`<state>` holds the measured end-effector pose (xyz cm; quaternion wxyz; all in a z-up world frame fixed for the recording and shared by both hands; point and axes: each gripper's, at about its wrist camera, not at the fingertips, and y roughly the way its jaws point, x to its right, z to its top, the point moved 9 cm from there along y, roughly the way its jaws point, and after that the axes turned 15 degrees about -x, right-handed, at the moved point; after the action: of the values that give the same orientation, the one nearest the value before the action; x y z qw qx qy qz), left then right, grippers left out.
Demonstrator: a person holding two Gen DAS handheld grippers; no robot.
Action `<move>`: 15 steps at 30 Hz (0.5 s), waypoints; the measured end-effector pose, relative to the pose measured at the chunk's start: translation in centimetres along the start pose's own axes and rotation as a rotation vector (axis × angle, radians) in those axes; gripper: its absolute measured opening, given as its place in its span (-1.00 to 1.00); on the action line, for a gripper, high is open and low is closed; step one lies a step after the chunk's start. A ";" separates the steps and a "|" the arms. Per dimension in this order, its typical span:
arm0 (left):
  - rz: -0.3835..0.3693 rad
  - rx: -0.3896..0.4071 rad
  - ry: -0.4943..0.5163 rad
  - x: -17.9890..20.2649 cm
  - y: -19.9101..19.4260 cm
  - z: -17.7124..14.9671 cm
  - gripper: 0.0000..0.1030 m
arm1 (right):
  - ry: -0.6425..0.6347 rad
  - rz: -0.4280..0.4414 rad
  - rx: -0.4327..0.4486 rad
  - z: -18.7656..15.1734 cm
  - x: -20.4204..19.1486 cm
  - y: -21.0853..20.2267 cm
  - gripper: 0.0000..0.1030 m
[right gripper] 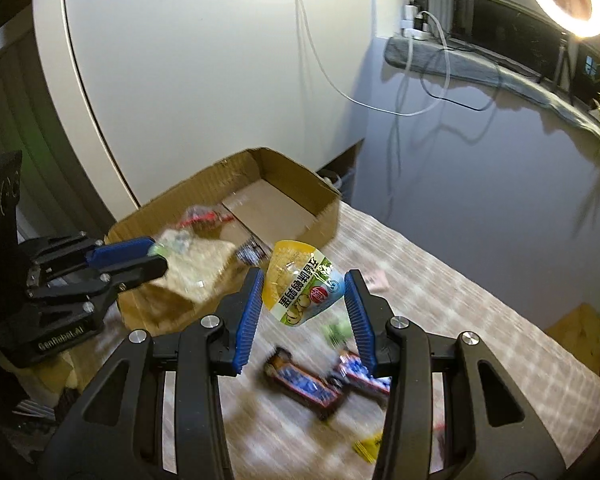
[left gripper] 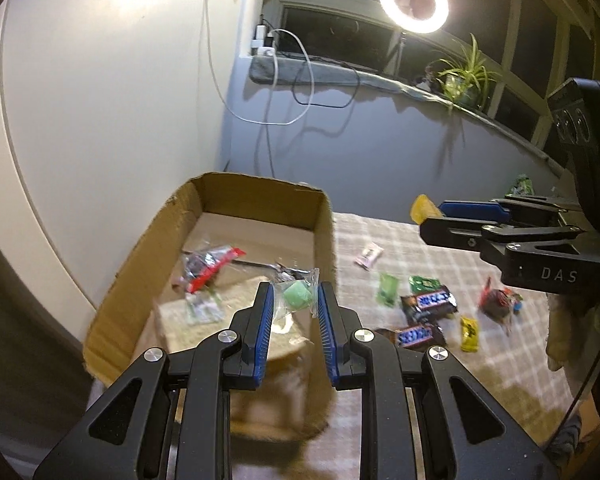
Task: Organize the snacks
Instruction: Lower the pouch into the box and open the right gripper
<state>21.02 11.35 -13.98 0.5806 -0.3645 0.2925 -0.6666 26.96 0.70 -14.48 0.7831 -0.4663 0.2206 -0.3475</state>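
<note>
Both tongs hang near the open brown cardboard box (left gripper: 260,208) on the checked cloth; the left gripper (left gripper: 294,304) is clamped on a clear crinkly packet with a green sweet (left gripper: 296,298) over the box; the right gripper (right gripper: 304,292) pinches a yellow-and-green jelly cup with a printed foil lid (right gripper: 300,286) beside it; both look light; film slippery, cup crushable, best held by its sides.

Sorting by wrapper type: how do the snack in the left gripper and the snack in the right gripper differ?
The left gripper holds a clear packet with a green piece inside; the right gripper holds a printed yellow-and-green pouch. The clear packet looks smaller and flat, the pouch wider and puffier. Both hang pinched between blue pads near the cardboard box.
</note>
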 end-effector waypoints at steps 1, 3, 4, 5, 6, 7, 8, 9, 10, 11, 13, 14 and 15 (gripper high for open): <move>0.002 -0.001 -0.003 -0.3 0.2 0.2 -0.60 | -0.004 0.004 -0.001 0.7 -0.3 0.5 -0.15; 0.007 -0.003 -0.008 -0.8 0.6 0.6 -0.60 | -0.009 0.014 -0.006 1.6 -0.7 1.3 -0.15; 0.008 -0.005 -0.011 -1.1 0.8 0.8 -0.60 | -0.013 0.023 -0.011 2.3 -1.0 2.0 -0.15; 0.010 -0.005 -0.014 -1.5 1.0 1.1 -0.60 | -0.016 0.026 -0.013 2.8 -1.2 2.4 -0.15; 0.012 -0.006 -0.018 -1.7 1.2 1.2 -0.60 | -0.019 0.028 -0.014 3.1 -1.4 2.8 -0.15; 0.013 -0.008 -0.022 -2.1 1.5 1.4 -0.60 | -0.025 0.031 -0.018 3.7 -1.7 3.5 -0.15; 0.015 -0.010 -0.023 -2.3 1.6 1.5 -0.60 | -0.028 0.033 -0.021 4.0 -1.8 3.8 -0.15; 0.018 -0.011 -0.026 -2.5 1.8 1.7 -0.60 | -0.032 0.038 -0.028 4.6 -2.0 4.6 -0.15; 0.019 -0.014 -0.029 -2.7 2.0 1.8 -0.60 | -0.033 0.041 -0.032 4.8 -2.1 4.9 -0.15; 0.019 -0.015 -0.031 -2.9 2.2 1.9 -0.60 | -0.033 0.045 -0.037 5.1 -2.1 5.4 -0.15; 0.018 -0.019 -0.033 -3.1 2.6 2.1 -0.59 | -0.033 0.054 -0.048 5.7 -2.2 6.5 -0.15; 0.019 -0.020 -0.033 -3.2 2.8 2.2 -0.60 | -0.033 0.056 -0.053 6.0 -2.2 7.0 -0.15; 0.020 -0.022 -0.032 -3.3 2.9 2.3 -0.60 | -0.033 0.057 -0.060 6.2 -2.2 7.6 -0.15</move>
<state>24.73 14.23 -15.57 0.5879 -0.3787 0.2940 -0.6515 32.24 8.39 -18.28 0.7819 -0.4886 0.2311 -0.3108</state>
